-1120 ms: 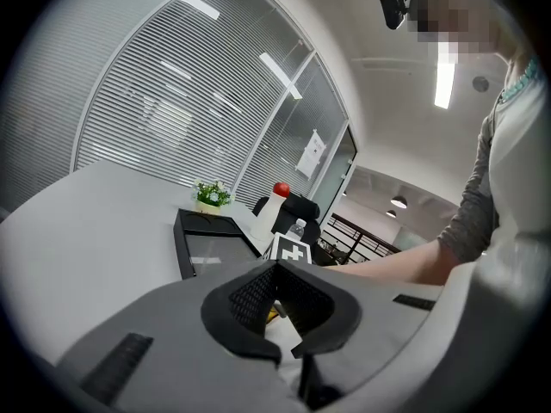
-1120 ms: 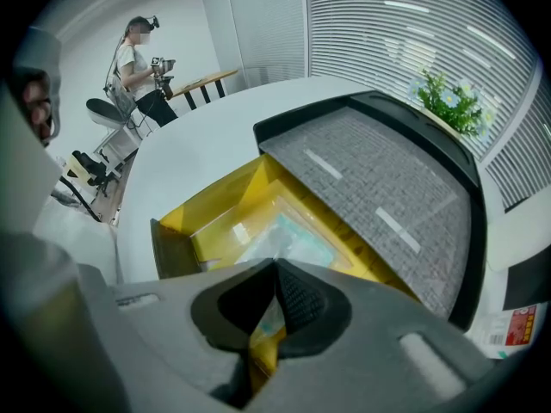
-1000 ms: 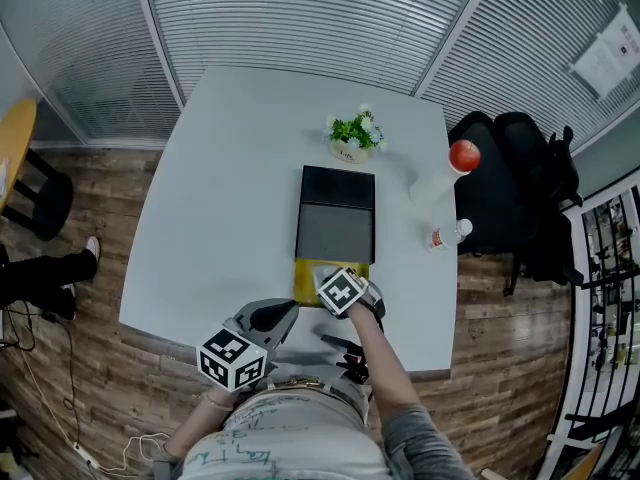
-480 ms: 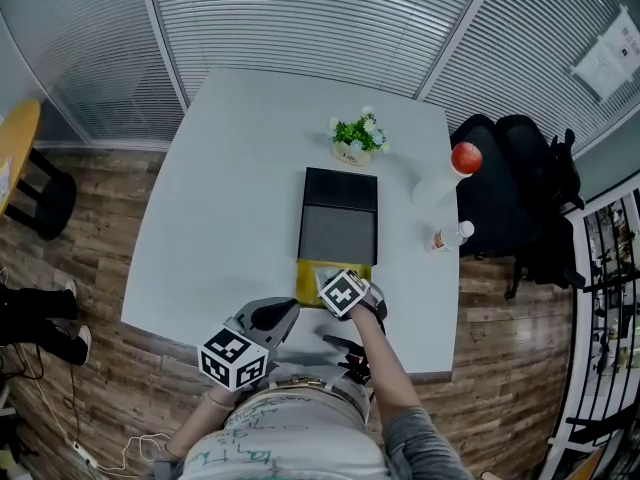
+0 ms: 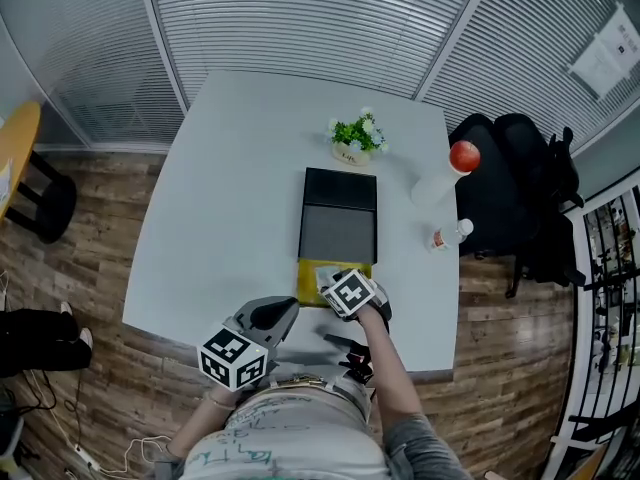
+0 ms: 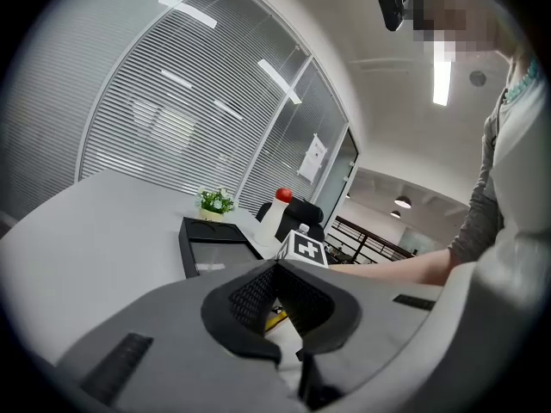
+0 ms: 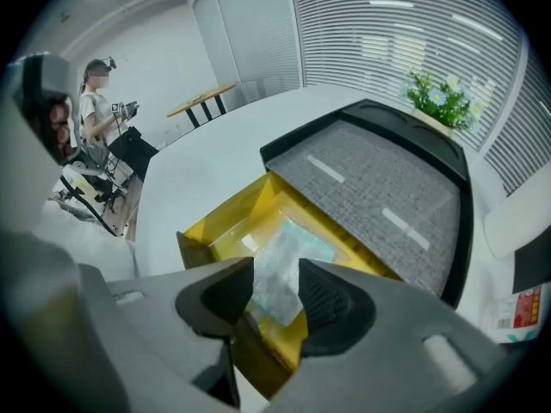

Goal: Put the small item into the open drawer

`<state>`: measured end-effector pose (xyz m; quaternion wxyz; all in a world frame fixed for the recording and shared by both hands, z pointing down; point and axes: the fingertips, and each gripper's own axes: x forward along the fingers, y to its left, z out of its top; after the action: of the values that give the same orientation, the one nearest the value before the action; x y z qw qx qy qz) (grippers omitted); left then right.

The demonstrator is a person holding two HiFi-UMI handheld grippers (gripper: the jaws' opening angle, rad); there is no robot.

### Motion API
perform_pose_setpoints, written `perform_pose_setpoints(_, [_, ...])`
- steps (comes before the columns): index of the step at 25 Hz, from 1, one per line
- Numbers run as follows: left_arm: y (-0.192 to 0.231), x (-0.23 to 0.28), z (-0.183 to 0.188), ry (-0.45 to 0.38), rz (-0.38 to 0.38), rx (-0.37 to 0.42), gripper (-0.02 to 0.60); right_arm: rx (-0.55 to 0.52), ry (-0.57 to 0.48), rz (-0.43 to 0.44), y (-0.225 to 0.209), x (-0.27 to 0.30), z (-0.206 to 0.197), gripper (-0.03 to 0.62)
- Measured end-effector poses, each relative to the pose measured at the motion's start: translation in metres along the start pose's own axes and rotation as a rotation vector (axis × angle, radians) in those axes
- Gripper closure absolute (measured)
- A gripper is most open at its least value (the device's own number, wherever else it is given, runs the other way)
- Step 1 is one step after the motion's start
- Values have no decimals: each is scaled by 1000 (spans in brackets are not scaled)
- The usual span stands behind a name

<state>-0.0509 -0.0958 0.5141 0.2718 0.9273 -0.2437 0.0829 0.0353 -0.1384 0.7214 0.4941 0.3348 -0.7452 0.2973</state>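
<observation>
Looking down on a white table (image 5: 230,188), the head view shows a person standing at its near edge with a hand-held gripper in each hand. A flat black drawer unit (image 5: 338,218) with a grey top lies in the middle of the table, and its yellow drawer (image 7: 217,224) is pulled out toward the person.

The right gripper (image 7: 275,272) points steeply down over the open drawer. Its jaws have just been opening and now stand spread. A small clear plastic packet (image 7: 284,249) (crinkled, with a pale green tint) shows in the gap between them, with neither pad pressing on it. The packet sits inside the yellow drawer, near its front wall.

The left gripper (image 6: 277,269) hangs near the table's front edge, to the left of the drawer and apart from it, pointing almost level. Its jaws are pressed together at the tips with nothing between them.

Beyond the drawer unit stands a small potted plant (image 5: 355,133). To the right are a tall white bottle (image 5: 440,180) with a red cap and a smaller bottle (image 5: 448,235).
</observation>
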Motion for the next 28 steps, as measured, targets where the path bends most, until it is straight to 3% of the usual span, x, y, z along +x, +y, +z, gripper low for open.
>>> perform_pose_setpoints(7, [-3,1,0,7,-10,10,584,31,-84,-28,-6,-29,5,418])
perform_pose_setpoints(14, [-7,3,-1,16,-33,16,584,-63,-129,-76,-4,-54,15,418])
perform_pose_setpoints(20, [-7,5,0,18,-38,23,584,-90,-133,-60,10,-69,18,418])
perform_pose_setpoints(28, [-10,8,-1,21,-53,32,584,-40,-210,-46,12,-85,23,427])
